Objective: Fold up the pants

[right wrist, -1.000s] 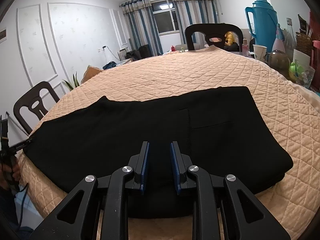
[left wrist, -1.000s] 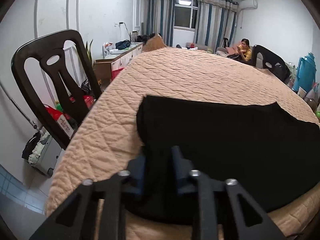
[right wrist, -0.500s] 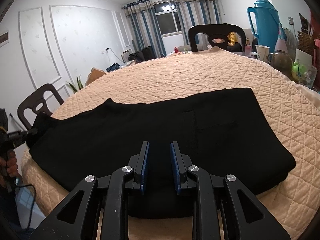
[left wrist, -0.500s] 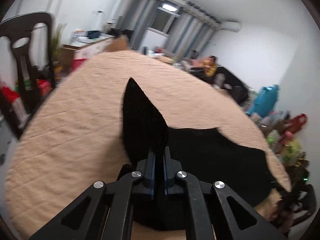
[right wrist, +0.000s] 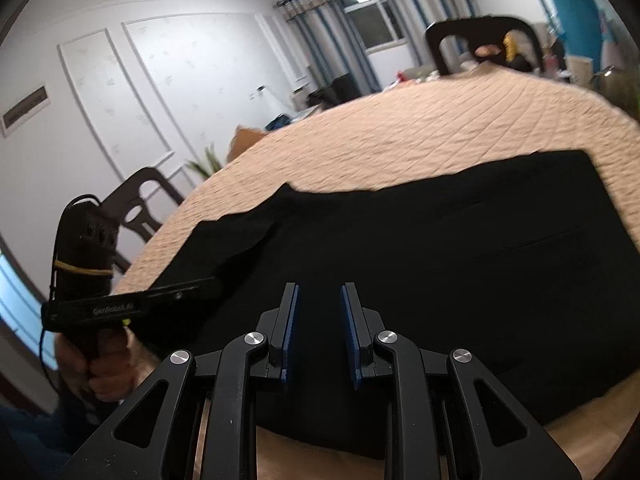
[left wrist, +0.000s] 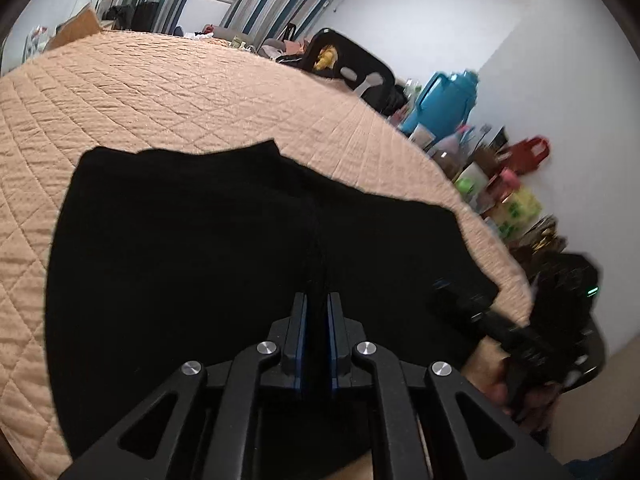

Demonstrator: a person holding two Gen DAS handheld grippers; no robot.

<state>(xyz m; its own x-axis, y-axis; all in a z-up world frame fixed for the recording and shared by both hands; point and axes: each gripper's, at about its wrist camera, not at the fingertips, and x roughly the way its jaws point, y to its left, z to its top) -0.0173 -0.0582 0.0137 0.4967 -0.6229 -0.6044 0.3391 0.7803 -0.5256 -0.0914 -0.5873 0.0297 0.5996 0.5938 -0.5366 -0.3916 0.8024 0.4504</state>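
In the left view, the quilt is on the left and runs far back. The black pants lie flat on it and fill the middle of the view. One end of the pants is folded over on top of the rest.

The left gripper points down at the pants. Its jaws have just been opening, but the gap is small. A ridge of black cloth sits between the two pads. I cannot tell if the pads squeeze it.

To the right a blue jug stands past the quilt's edge. Low on the right, the right gripper is a dark blur at the pants' edge.

In the right view, a hand on the left holds the left gripper, and its tip touches the folded cloth. A dark chair stands behind it.

In the middle, the right gripper is over the pants. Its jaws are apart with a clear gap, and they hold nothing. The pants go on to the right, flat on the quilt.
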